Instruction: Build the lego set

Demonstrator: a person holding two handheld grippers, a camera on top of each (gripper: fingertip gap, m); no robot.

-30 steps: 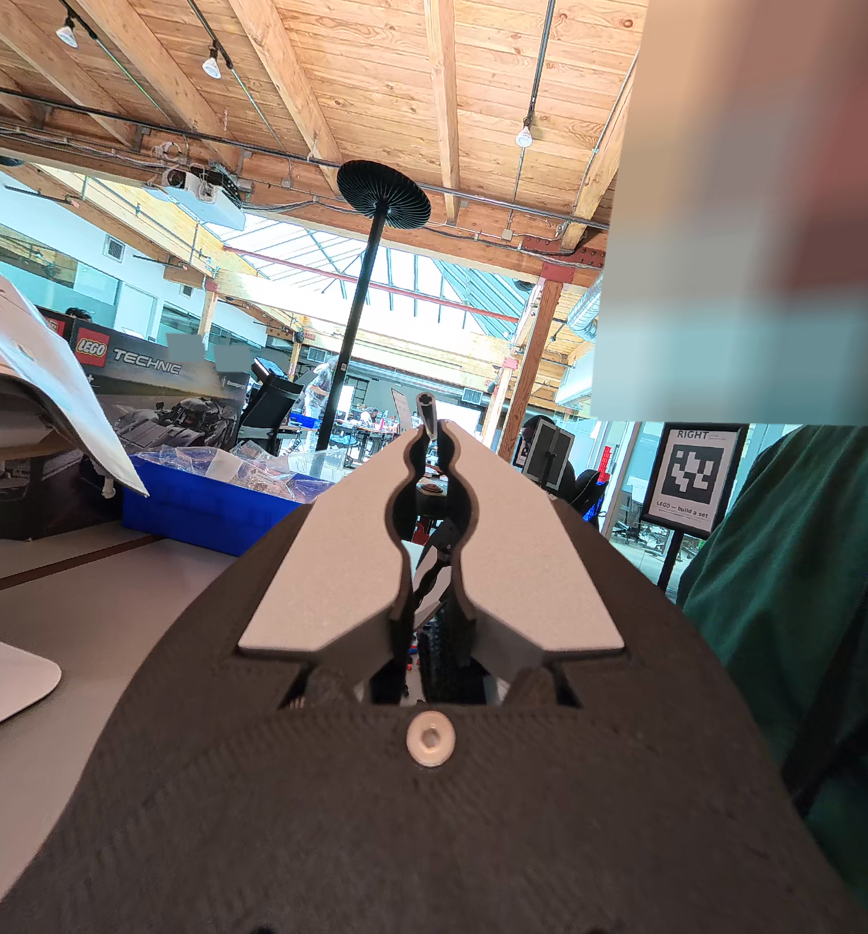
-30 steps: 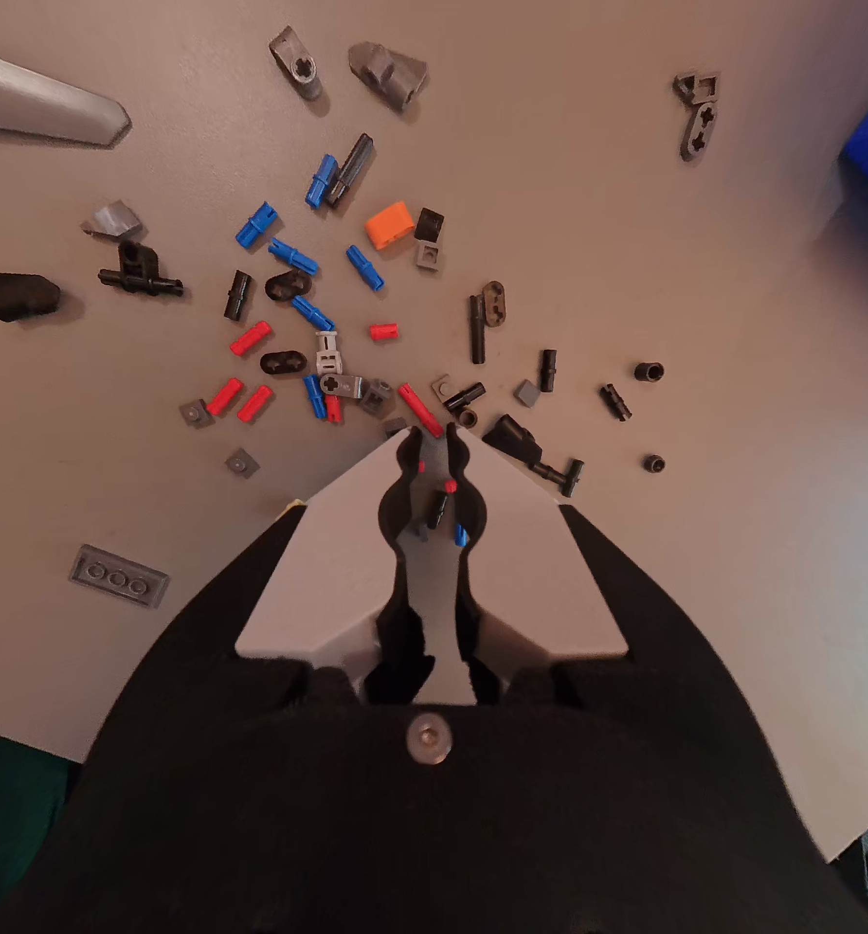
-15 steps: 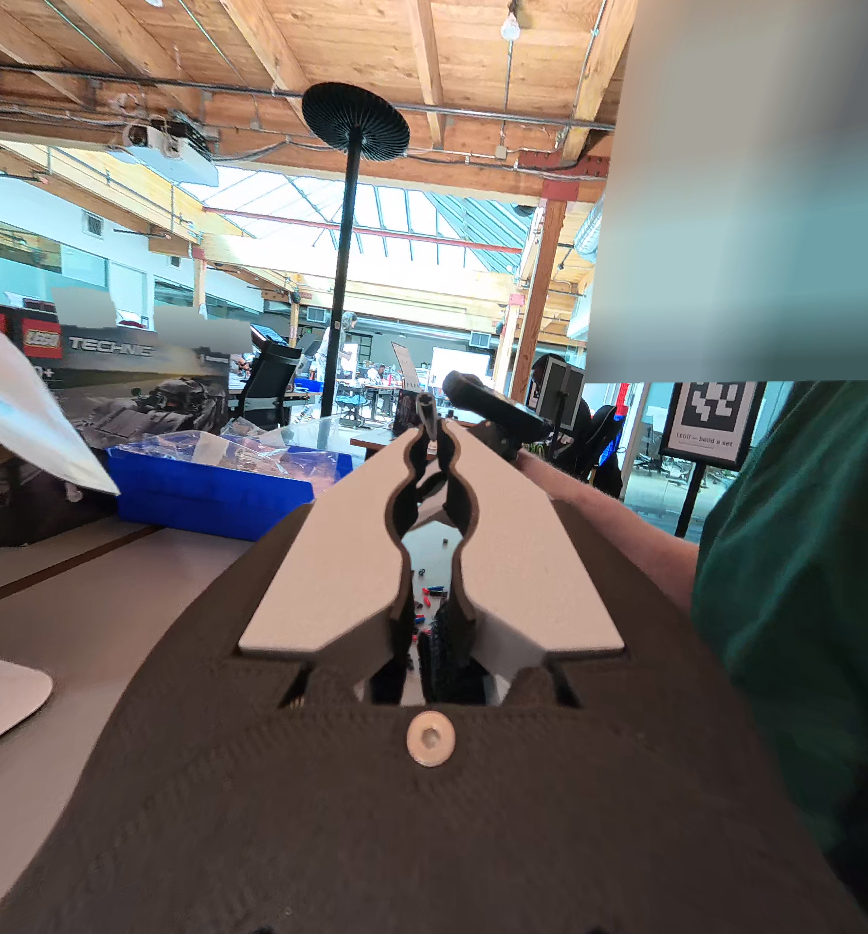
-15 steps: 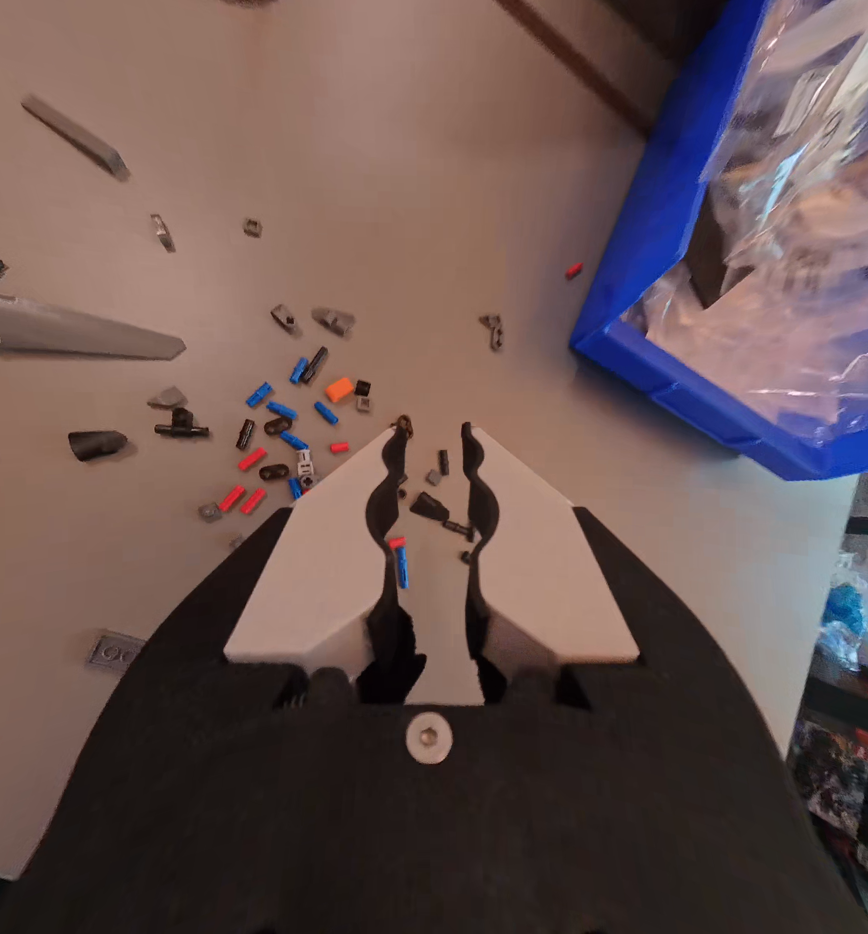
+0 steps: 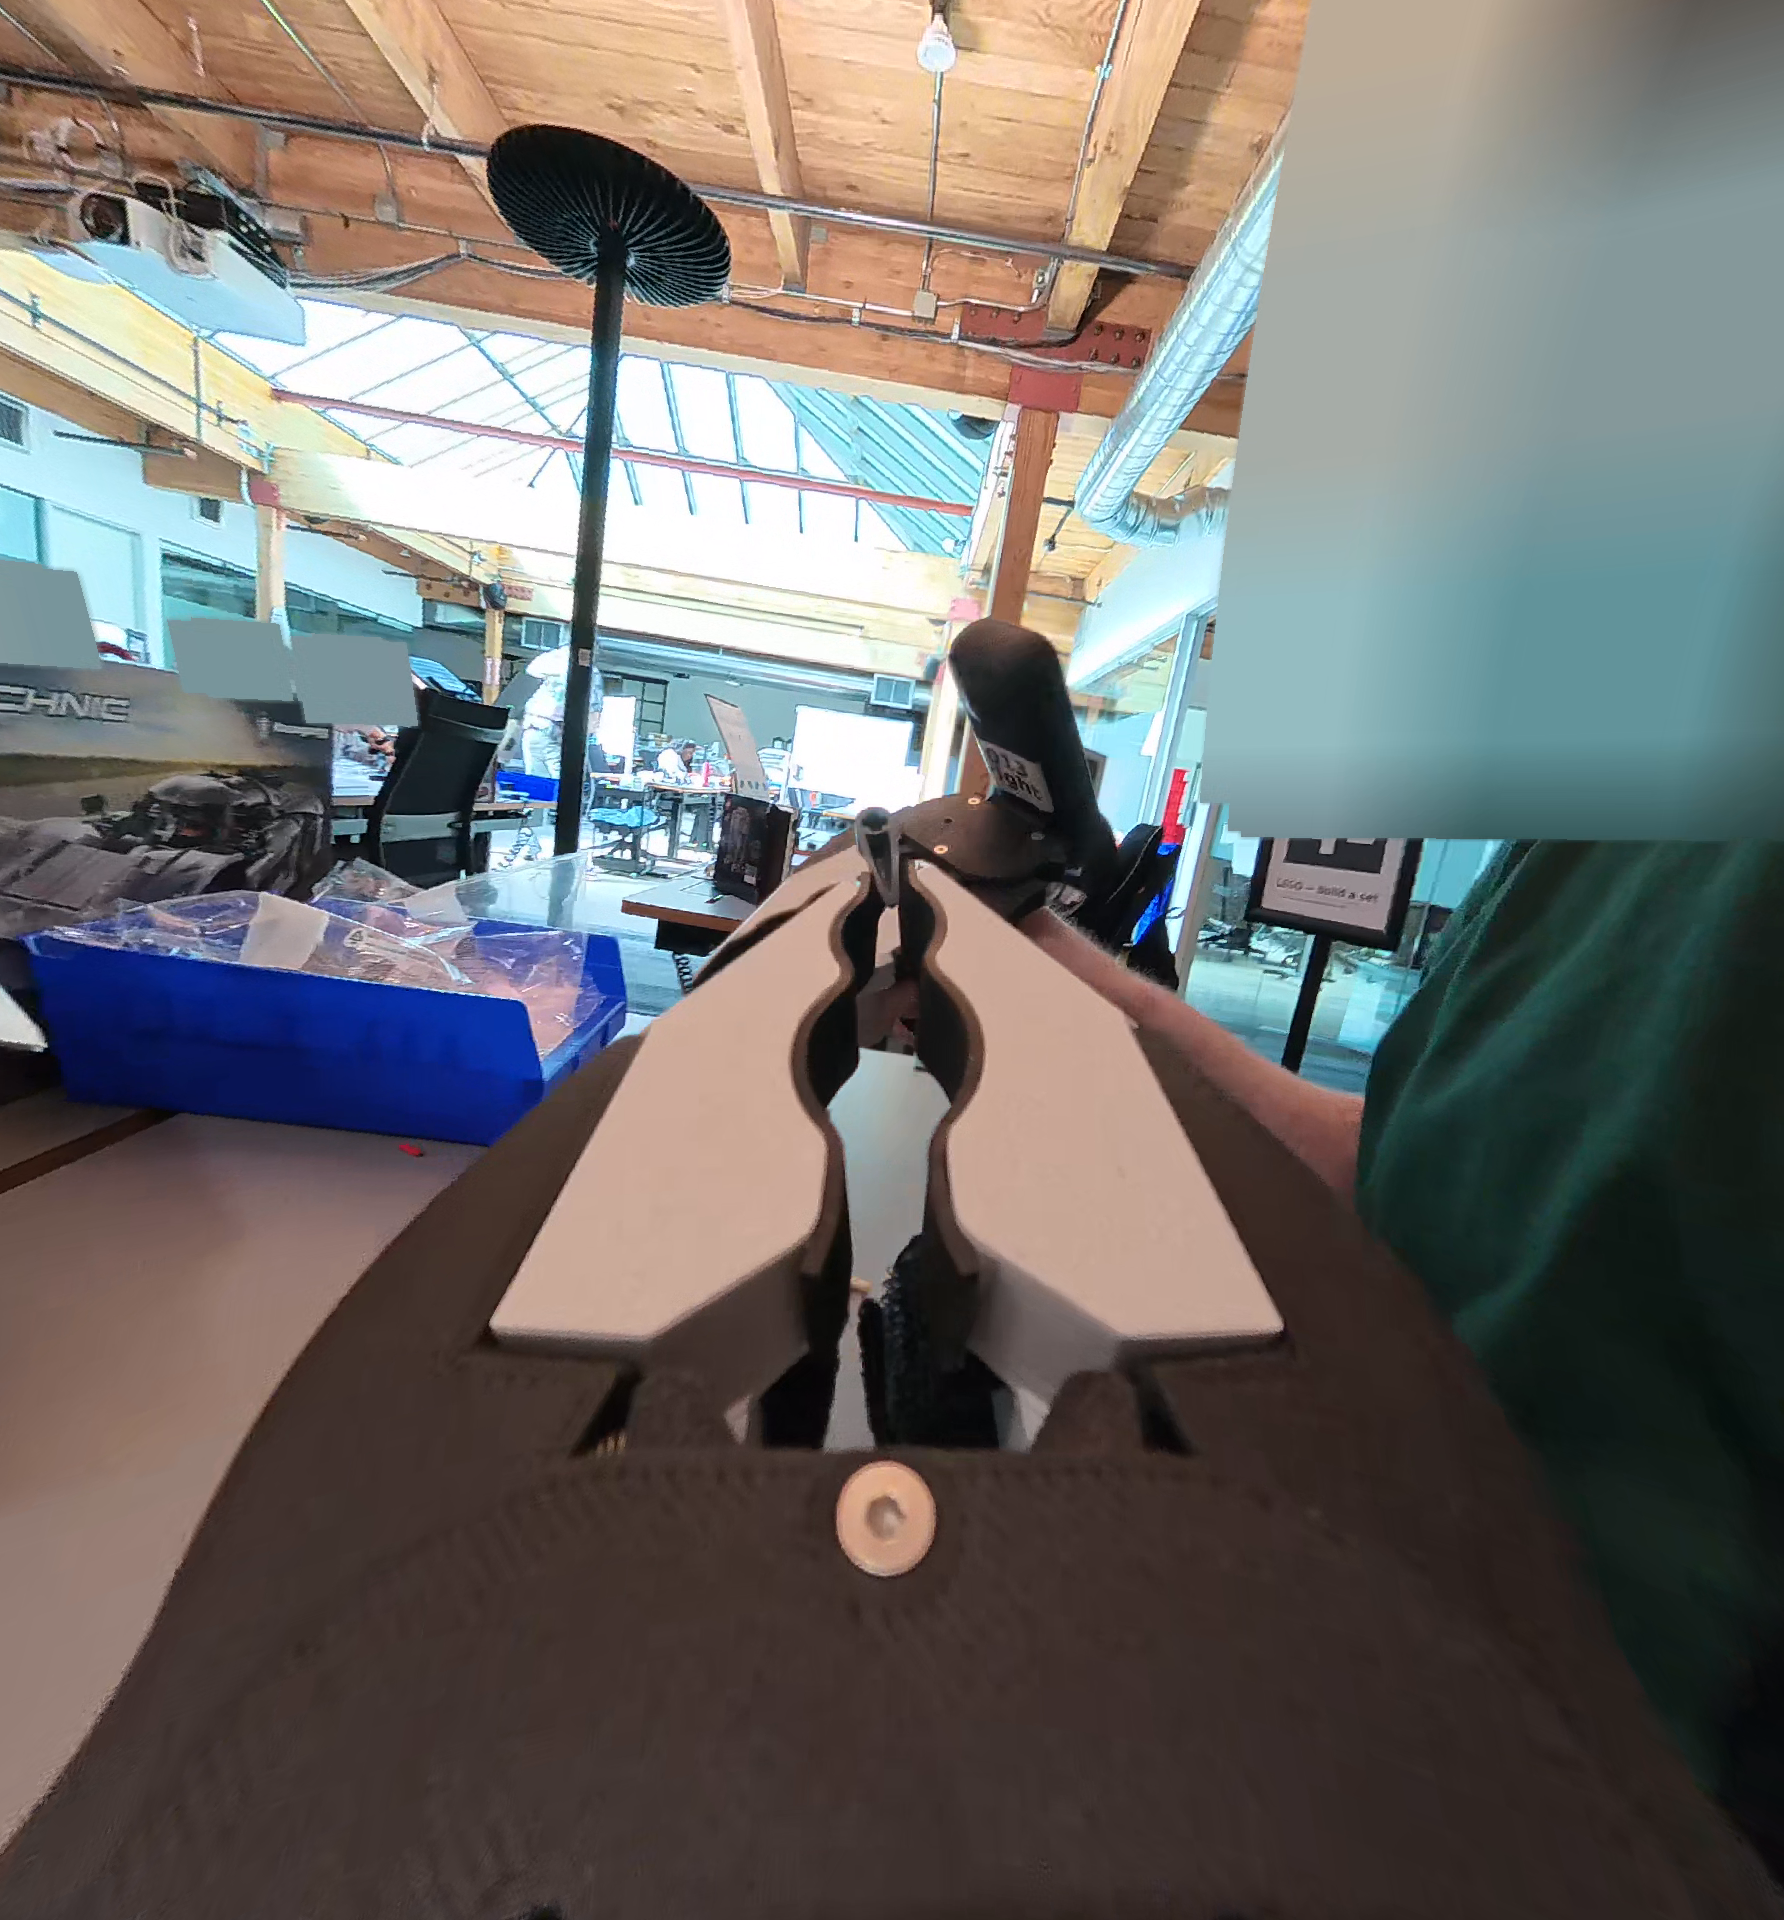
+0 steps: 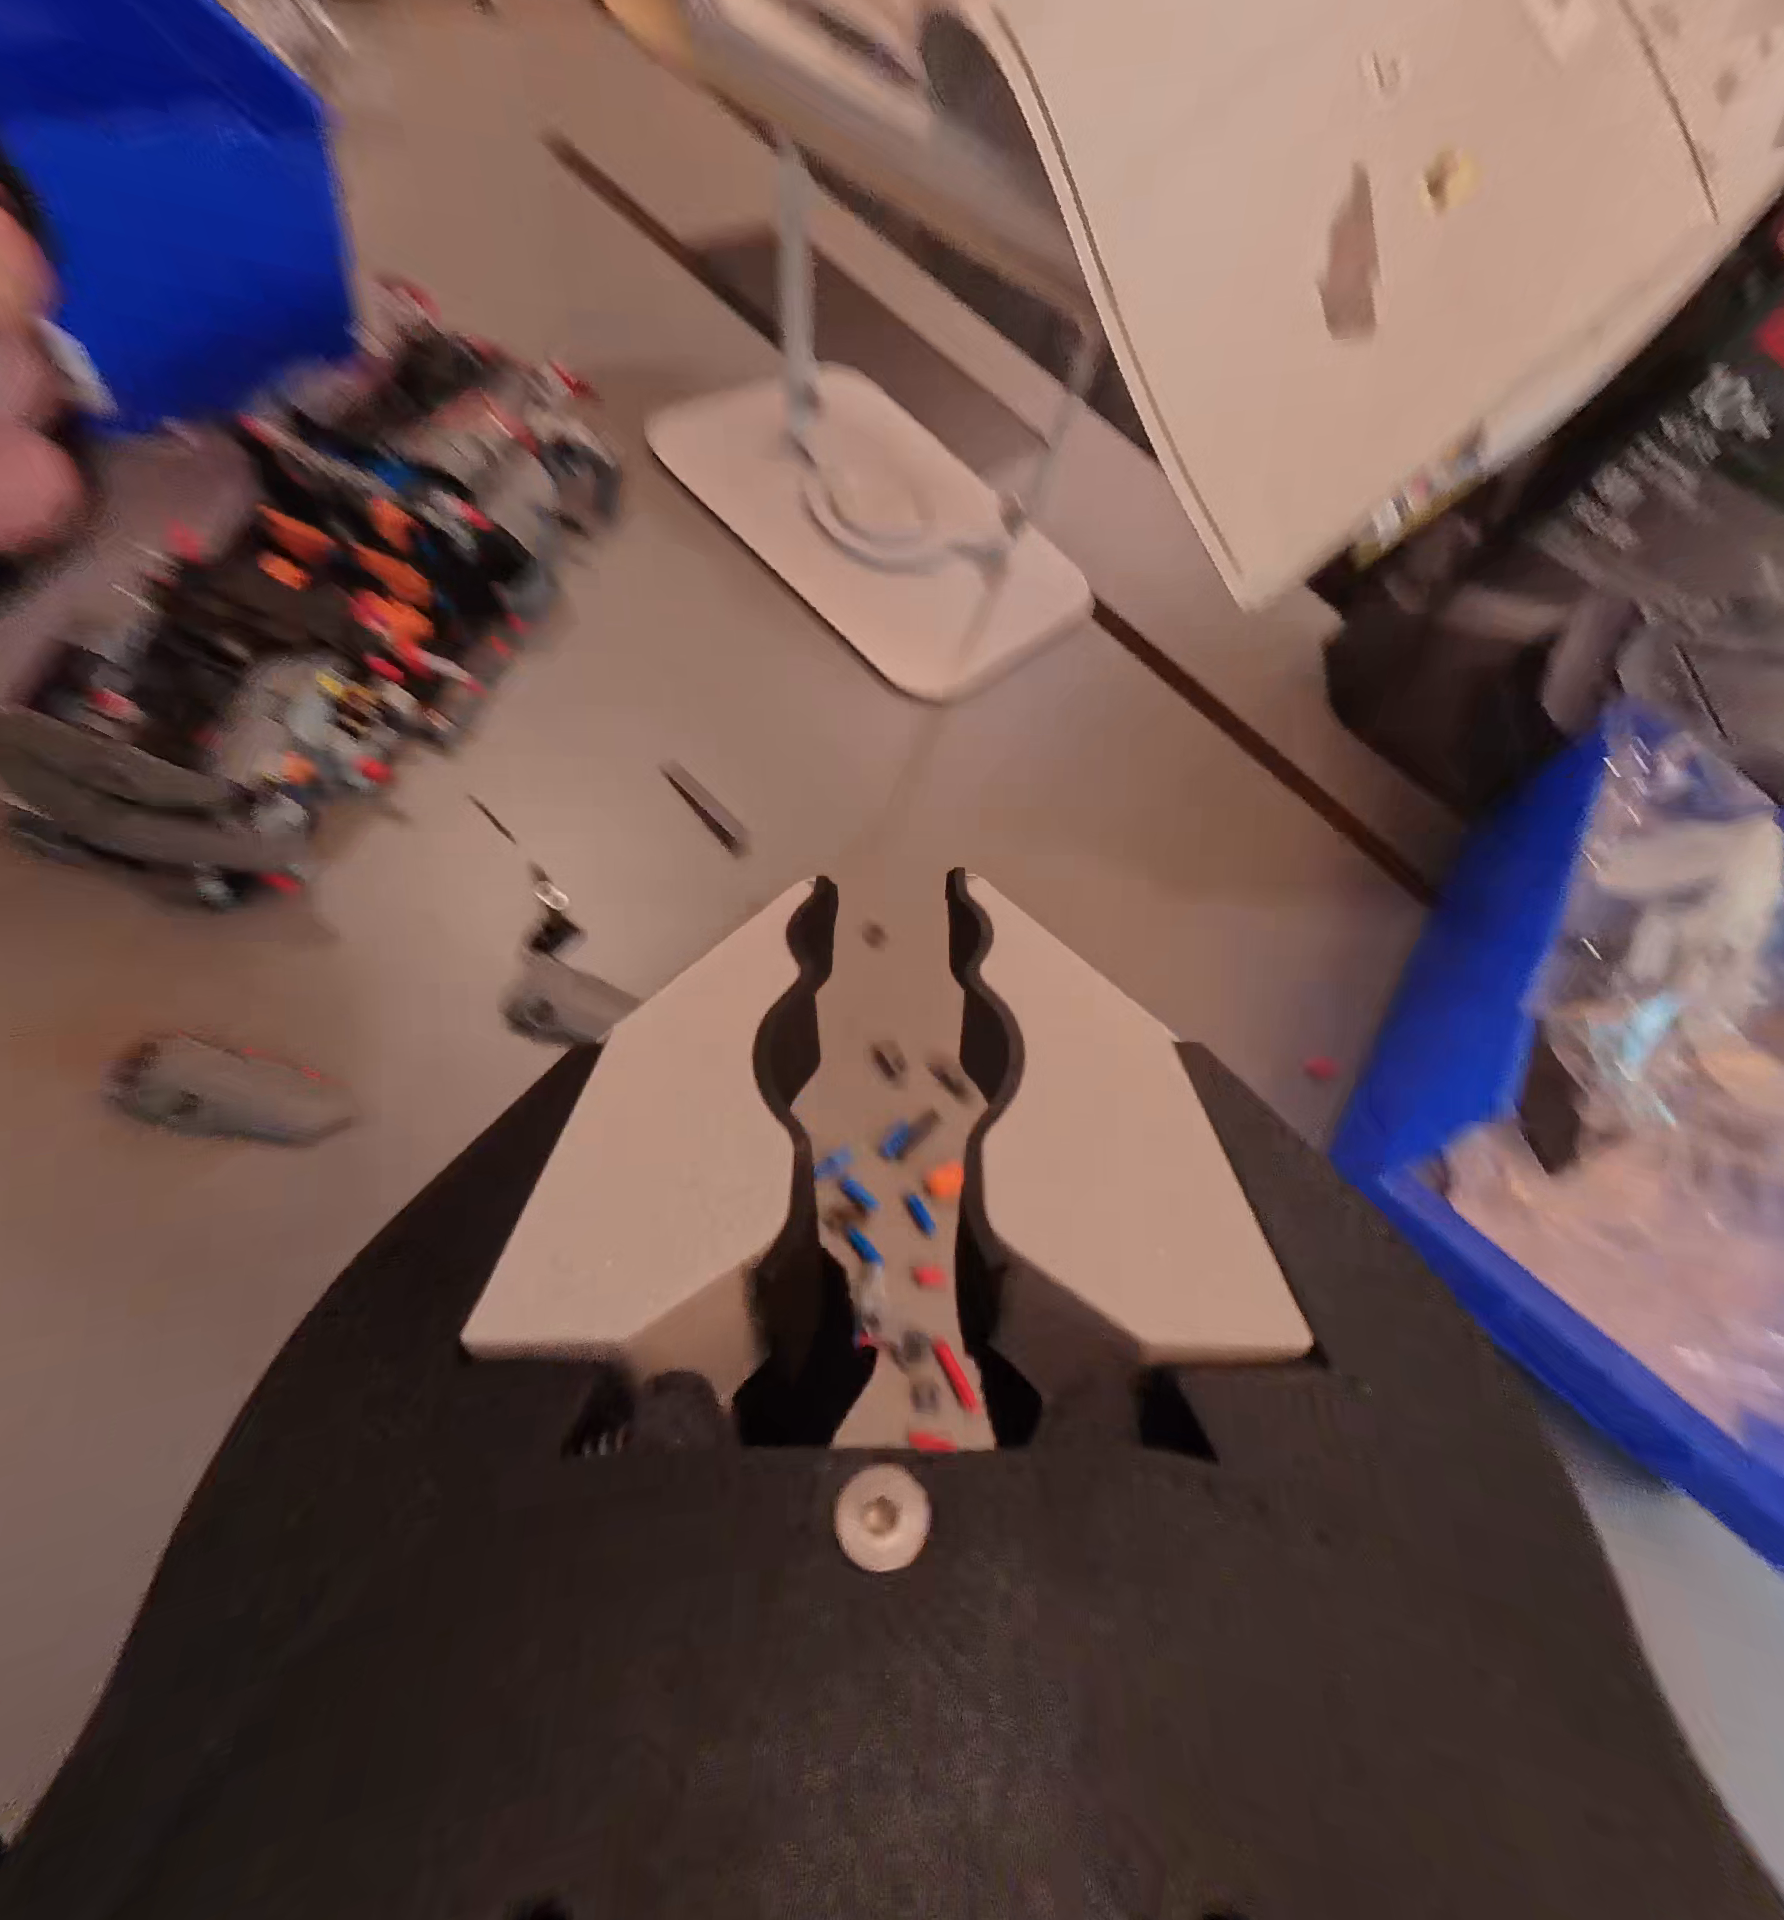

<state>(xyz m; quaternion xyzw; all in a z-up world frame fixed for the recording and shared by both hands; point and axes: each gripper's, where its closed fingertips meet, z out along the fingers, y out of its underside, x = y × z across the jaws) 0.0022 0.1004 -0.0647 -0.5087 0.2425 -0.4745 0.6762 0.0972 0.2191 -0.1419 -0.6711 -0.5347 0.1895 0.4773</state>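
Note:
My left gripper (image 5: 883, 883) is shut on a small dark pin (image 5: 875, 844) that sticks up from its tips, held above the table. My right gripper (image 6: 886, 883) is open and empty, high over the table. Its black body also shows just behind the left tips in the left wrist view (image 5: 1013, 800). Several loose red, blue, black and orange Lego pieces (image 6: 898, 1174) lie on the table below, seen between the right fingers. A partly built dark Lego model (image 6: 327, 623) sits at the left, blurred.
A blue bin with clear bags (image 6: 1615, 1143) stands at the right, also in the left wrist view (image 5: 316, 1029). A white stand base (image 6: 867, 540), a white booklet (image 6: 1387, 260), the Lego box (image 5: 129, 810), grey parts (image 6: 233, 1086) and a green-sleeved person (image 5: 1615, 1247) are near. Tip to tip, the grippers are about 20 cm apart. About 20 cm separates my left fingertips from the partly built dark Lego model (image 6: 327, 623).
My right gripper has risen from the loose pieces, opened wider and swung toward the model and stand. It has come into the left wrist view. The left gripper keeps the pin.

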